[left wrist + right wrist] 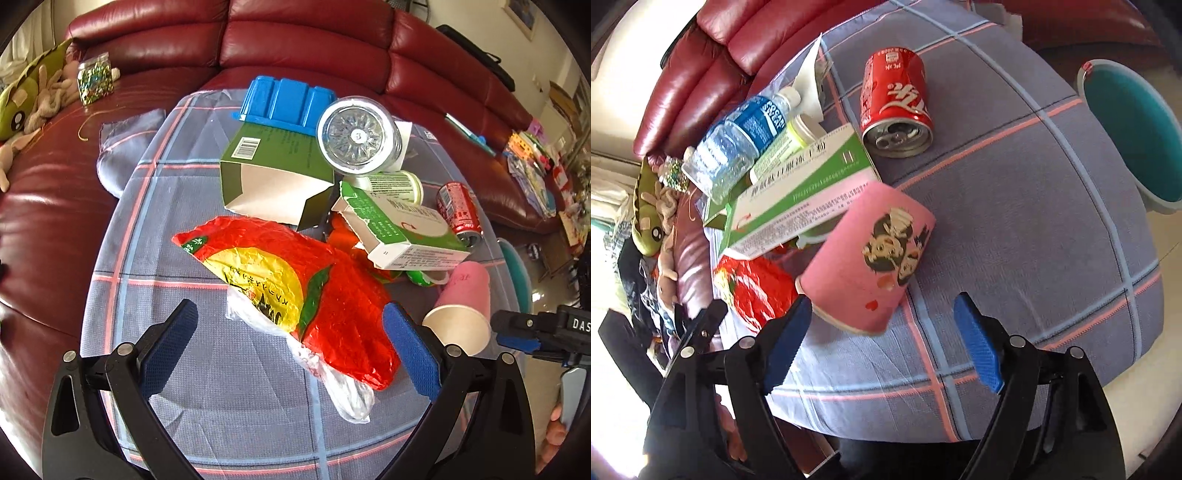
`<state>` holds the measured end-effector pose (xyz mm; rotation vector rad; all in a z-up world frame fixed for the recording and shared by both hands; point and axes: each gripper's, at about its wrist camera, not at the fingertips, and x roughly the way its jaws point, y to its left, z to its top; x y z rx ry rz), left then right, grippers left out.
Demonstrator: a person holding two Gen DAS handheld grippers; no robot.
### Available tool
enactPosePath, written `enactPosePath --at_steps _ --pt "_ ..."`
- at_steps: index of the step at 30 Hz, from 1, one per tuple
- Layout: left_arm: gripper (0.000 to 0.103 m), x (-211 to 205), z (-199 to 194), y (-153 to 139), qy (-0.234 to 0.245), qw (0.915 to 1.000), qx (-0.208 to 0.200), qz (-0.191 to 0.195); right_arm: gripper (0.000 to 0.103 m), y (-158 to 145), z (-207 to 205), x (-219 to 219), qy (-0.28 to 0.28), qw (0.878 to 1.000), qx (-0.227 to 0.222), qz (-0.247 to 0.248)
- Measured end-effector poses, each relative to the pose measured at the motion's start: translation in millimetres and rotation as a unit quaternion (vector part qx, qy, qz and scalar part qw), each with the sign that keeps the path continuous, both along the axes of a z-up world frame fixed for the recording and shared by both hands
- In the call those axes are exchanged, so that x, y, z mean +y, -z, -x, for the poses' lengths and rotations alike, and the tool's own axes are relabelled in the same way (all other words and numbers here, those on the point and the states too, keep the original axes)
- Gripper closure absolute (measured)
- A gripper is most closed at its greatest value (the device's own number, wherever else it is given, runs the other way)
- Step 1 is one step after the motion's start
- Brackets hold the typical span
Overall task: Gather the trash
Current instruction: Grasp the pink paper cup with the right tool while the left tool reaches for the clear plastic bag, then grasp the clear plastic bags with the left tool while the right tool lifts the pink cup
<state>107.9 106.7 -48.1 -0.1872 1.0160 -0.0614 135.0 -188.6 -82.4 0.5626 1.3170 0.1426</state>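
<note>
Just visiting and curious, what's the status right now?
Both hand-held grippers open: left over red snack bag, right at pink paper cup. Nothing held. Teal bin past table edge; path clear.

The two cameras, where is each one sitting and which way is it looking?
Left wrist view: sits on the left gripper, looking across the table at the red snack bag toward the red sofa; its own open blue-padded fingers show, plus the right gripper's tip at the right edge.
Right wrist view: sits on the right gripper, looking down over the table's edge at the pink paper cup, with the teal bin beyond; its open fingers show.
Shared: the cup, red soda can, green-and-white box, snack bag, checked tablecloth.
</note>
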Motion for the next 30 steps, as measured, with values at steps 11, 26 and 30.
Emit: enactPosePath --at_steps 11,26,30 --pt "0.01 -14 -5 7 0.022 0.9996 0.011 -0.011 0.03 18 -21 30 -0.013 1.0 -0.016 0.002" --pt "0.075 -34 -12 3 0.044 0.9989 0.001 0.018 0.037 3 6 8 -0.114 0.991 -0.052 0.051" --pt "0.062 -42 -15 11 0.032 0.9994 0.014 -0.008 0.036 4 2 3 -0.12 0.99 -0.055 0.04"
